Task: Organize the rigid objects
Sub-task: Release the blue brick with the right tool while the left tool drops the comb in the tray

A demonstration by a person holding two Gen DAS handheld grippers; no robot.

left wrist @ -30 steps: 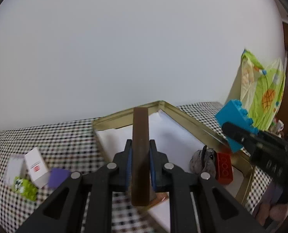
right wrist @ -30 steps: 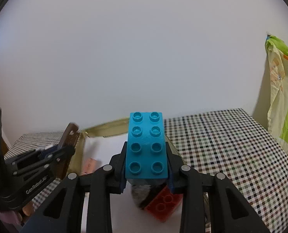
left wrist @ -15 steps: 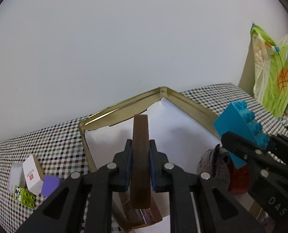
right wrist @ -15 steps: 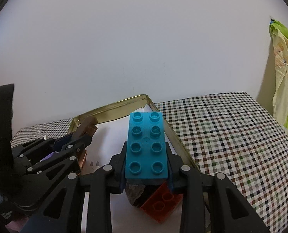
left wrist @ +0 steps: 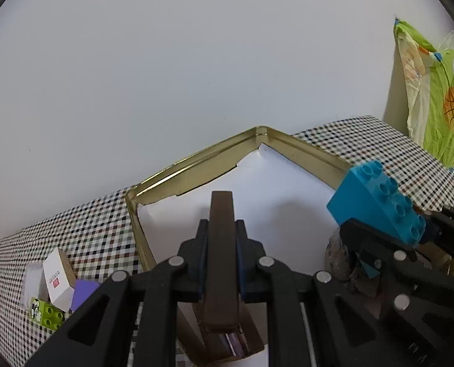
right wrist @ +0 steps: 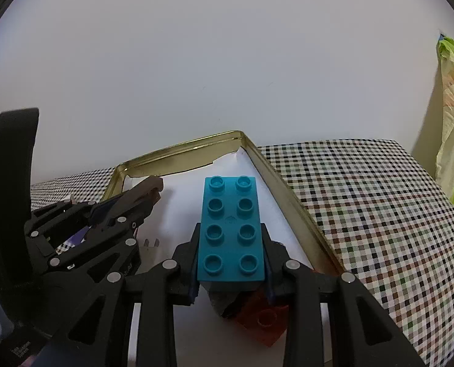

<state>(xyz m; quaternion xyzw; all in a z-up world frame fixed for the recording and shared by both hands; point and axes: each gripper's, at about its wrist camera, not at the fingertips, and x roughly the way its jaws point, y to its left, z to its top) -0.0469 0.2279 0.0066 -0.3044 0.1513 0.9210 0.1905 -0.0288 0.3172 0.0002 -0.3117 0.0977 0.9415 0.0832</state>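
My left gripper (left wrist: 221, 232) is shut on a flat brown bar (left wrist: 221, 244), held edge-up over the near left part of a gold tin tray (left wrist: 196, 160) lined with white paper. My right gripper (right wrist: 230, 244) is shut on a blue toy brick (right wrist: 230, 229), studs up, above the tray's right side. Each gripper shows in the other's view: the right one with the blue brick (left wrist: 377, 205), the left one with the brown bar (right wrist: 141, 192). Under the blue brick in the tray lie a red brick (right wrist: 263, 321) and a dark grey stone-like lump (right wrist: 224, 302).
The tray sits on a checked tablecloth (right wrist: 364, 198) against a white wall. Left of the tray lie a white box (left wrist: 57, 278), a purple piece (left wrist: 83, 290) and a green brick (left wrist: 46, 315). A green-yellow bag (left wrist: 435, 98) hangs at the right. A brown box (left wrist: 227, 345) lies under my left gripper.
Both grippers have moved forward and lower over the tray with their objects still held. The tray looks larger and closer in both views.
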